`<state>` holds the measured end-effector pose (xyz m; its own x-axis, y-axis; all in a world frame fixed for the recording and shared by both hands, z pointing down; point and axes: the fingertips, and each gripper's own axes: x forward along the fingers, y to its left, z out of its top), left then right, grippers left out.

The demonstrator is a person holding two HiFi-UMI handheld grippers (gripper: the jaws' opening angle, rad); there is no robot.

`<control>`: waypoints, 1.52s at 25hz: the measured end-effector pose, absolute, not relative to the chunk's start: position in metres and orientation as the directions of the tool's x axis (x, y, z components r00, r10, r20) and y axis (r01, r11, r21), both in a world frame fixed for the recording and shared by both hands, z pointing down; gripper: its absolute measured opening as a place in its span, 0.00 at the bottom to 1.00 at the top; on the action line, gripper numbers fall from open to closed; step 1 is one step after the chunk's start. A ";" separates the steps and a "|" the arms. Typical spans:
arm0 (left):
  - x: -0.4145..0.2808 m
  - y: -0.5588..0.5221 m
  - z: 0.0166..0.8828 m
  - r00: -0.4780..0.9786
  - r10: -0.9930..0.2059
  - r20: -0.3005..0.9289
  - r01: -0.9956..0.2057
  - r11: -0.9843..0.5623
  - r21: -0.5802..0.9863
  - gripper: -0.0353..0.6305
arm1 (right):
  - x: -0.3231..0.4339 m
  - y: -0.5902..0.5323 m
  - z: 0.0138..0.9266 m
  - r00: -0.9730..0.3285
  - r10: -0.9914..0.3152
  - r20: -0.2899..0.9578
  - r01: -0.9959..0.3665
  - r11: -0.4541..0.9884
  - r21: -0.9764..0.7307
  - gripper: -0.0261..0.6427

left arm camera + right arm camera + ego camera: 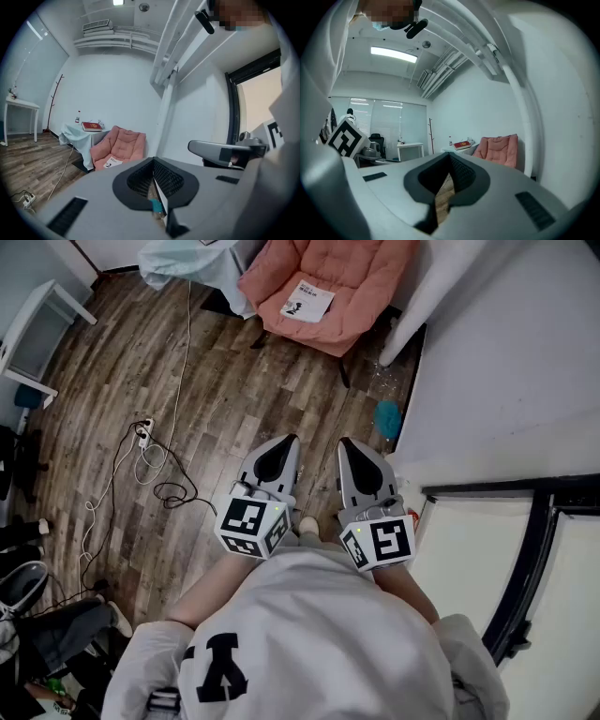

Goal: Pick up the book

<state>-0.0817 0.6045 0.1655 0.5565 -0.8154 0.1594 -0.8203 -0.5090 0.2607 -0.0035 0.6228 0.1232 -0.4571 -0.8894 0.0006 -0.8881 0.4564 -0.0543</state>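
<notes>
A: Where is the white paperback book [307,303]?
B: On the seat of the pink cushioned armchair [361,277]. Our left tool [284,446] and right tool [352,448], well apart from that armchair, are both fully closed and empty.

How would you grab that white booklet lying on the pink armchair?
Probably by the edge nearest the seat's open front, coming in low from that side. The white booklet is thin and lies flat on the soft cushion of the pink armchair, so one jaw would slide under that edge and the other close on top. The backrest blocks the far side.
</notes>
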 end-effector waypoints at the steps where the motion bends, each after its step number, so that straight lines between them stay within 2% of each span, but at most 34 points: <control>1: -0.081 0.605 0.166 0.557 -0.815 0.159 -0.822 -0.512 0.251 0.06 | -0.003 0.623 0.123 -0.458 -0.889 0.000 -0.888 0.457 -0.054 0.08; 12: -0.077 0.608 0.167 0.558 -0.812 0.168 -0.825 -0.521 0.219 0.06 | -0.004 0.625 0.123 -0.469 -0.883 -0.003 -0.882 0.468 -0.060 0.08; 26: -0.060 0.606 0.168 0.550 -0.820 0.156 -0.822 -0.500 0.272 0.06 | 0.007 0.624 0.117 -0.544 -0.837 -0.063 -0.828 0.547 -0.120 0.08; 38: -0.053 0.603 0.168 0.533 -0.835 0.139 -0.835 -0.492 0.244 0.06 | 0.007 0.609 0.132 -0.599 -0.801 -0.020 -0.793 0.596 -0.128 0.08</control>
